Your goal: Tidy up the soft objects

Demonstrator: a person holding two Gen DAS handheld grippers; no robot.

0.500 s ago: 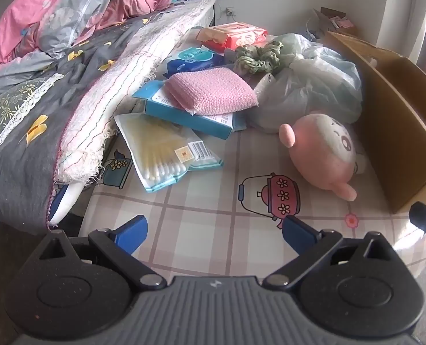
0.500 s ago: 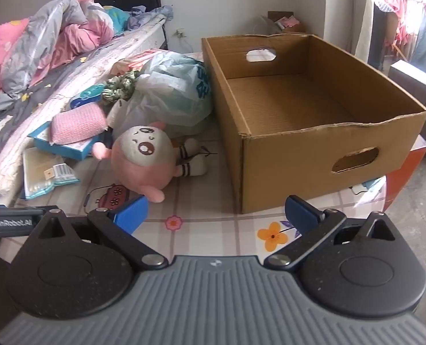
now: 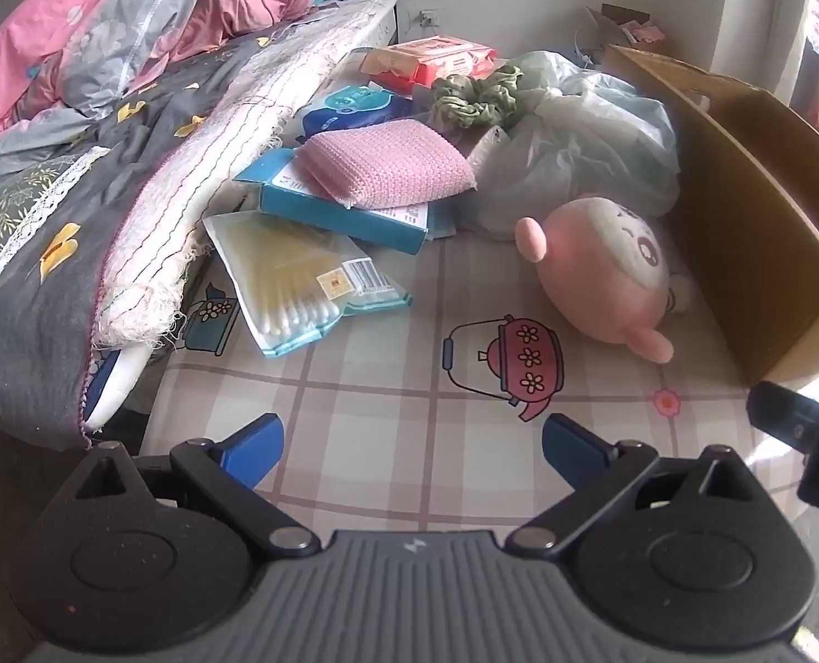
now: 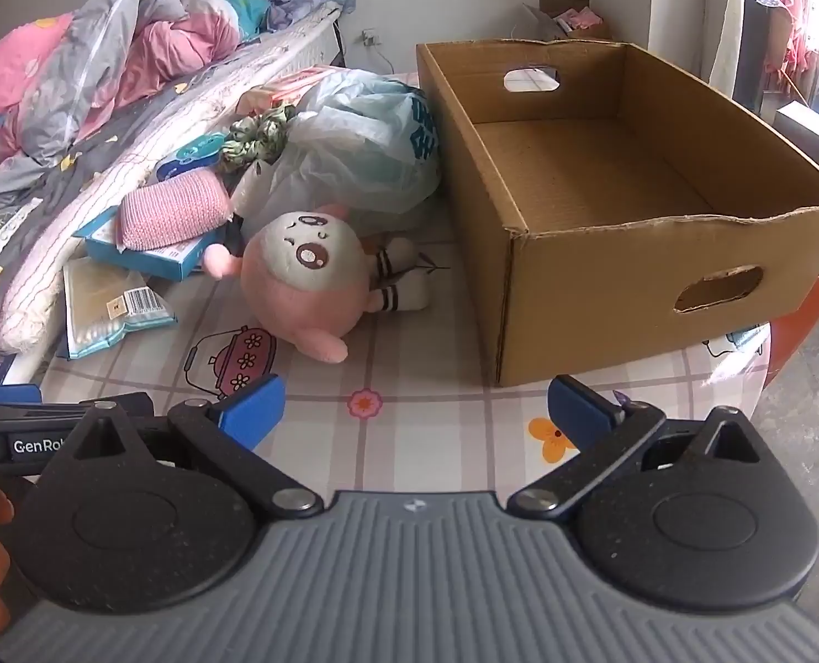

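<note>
Landmark: cardboard box [image 4: 619, 210], standing open-topped on the bench [image 4: 437, 414]. The pink plush toy [image 4: 304, 282] lies on its side just beside the box's left wall, near but apart from it. Pink knitted pad [image 3: 387, 166] rests on a blue carton [image 3: 348, 210], farther left of the box, beyond the plush. A plastic bag [image 4: 365, 143] sits against the box's left wall, behind the plush. Left gripper [image 3: 412, 445]: jaws apart, holding nothing, plush ahead and to its right. Right gripper [image 4: 415, 403]: jaws apart, holding nothing, plush ahead and slightly left, box ahead-right.
</note>
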